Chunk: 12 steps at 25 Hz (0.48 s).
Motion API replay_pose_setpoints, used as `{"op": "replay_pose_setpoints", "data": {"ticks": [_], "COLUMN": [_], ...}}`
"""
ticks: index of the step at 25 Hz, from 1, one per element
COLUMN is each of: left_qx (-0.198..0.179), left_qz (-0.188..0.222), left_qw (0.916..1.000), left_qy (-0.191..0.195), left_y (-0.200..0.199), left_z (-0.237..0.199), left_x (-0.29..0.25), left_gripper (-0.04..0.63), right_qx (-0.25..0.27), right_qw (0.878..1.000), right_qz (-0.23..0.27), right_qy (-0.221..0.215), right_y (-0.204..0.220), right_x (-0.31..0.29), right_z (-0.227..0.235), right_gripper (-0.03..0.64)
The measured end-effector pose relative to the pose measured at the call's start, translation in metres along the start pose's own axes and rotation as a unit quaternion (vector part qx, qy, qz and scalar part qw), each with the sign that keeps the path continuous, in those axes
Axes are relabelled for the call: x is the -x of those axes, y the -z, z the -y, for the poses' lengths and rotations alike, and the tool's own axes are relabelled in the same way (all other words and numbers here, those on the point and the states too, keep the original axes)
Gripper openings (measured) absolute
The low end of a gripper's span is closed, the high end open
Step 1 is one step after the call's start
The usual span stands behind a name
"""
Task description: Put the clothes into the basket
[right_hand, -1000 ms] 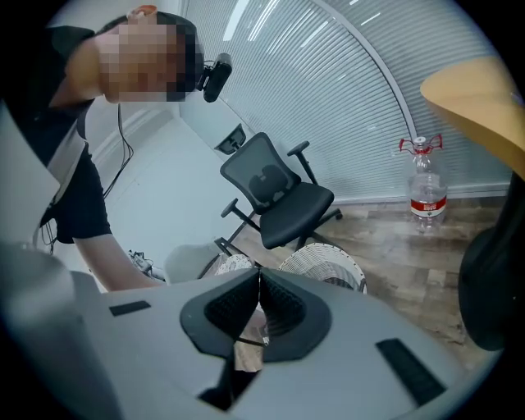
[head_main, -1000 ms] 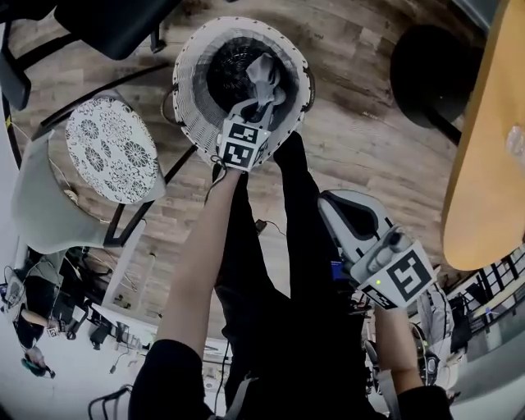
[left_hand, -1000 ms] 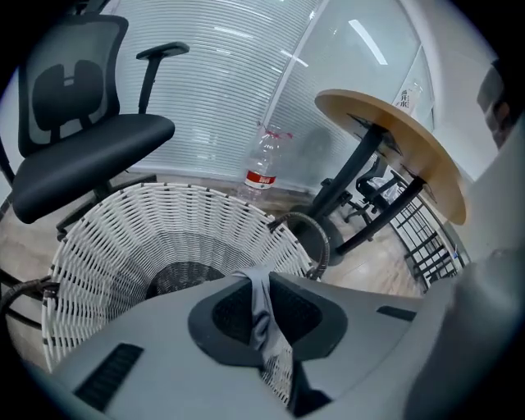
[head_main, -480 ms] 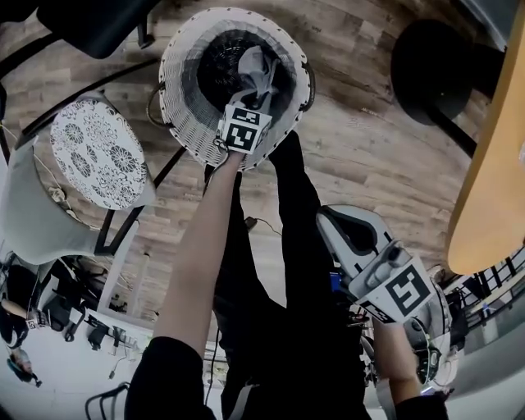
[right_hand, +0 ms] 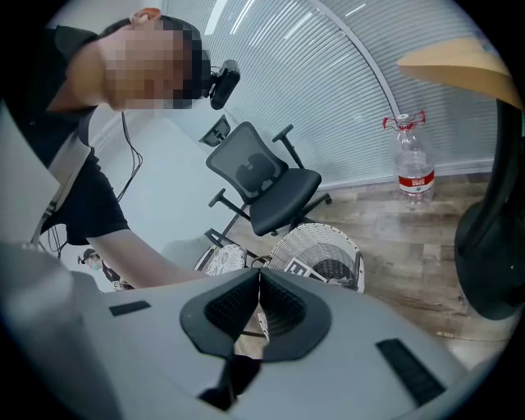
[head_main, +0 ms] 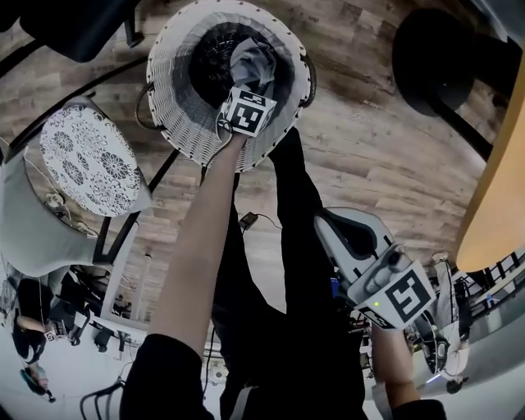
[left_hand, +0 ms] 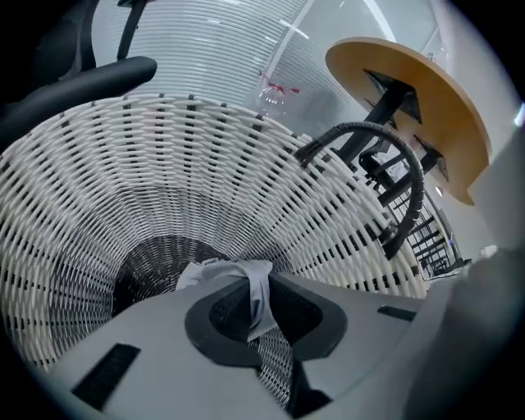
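Grey cloth (left_hand: 231, 271) sits pinched in the left gripper (left_hand: 259, 318), inside the basket (left_hand: 164, 164).

Basket (head_main: 172, 115) mouth open from above; patterned stool (head_main: 86, 160) stands just beside its left rim, office chair (head_main: 82, 25) beyond; bare floor (head_main: 369, 139) lies between basket and round tabletop (head_main: 500, 213).
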<state>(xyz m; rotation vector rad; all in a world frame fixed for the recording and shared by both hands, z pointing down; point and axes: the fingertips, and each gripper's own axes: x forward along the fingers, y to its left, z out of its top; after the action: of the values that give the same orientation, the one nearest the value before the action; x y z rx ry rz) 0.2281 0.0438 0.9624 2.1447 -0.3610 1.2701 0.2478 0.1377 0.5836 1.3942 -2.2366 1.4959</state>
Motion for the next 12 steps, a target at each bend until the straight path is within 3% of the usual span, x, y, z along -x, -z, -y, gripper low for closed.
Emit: {"op": "replay_pose_setpoints", "data": {"ticks": [5, 9, 12], "left_qx": [-0.006, 0.004, 0.014], "left_qz": [-0.020, -0.021, -0.018], "left_qw": [0.9997, 0.9992, 0.9990], "left_qy": [0.015, 0.033, 0.039], "left_y": [0.005, 0.004, 0.001], "left_z": [0.004, 0.011, 0.012], "left_x": [-0.015, -0.014, -0.010], "left_gripper": [0.041, 0.111, 0.127], "right_qx": [-0.010, -0.014, -0.015], "right_qw": [1.000, 1.000, 1.000], "right_qz": [0.000, 0.003, 0.006], "right_qy": [0.006, 0.010, 0.011], "right_y": [0.008, 0.011, 0.011], "right_x": [-0.003, -0.003, -0.004], "right_z": [0.003, 0.001, -0.002], "right_gripper": [0.017, 0.017, 0.017]}}
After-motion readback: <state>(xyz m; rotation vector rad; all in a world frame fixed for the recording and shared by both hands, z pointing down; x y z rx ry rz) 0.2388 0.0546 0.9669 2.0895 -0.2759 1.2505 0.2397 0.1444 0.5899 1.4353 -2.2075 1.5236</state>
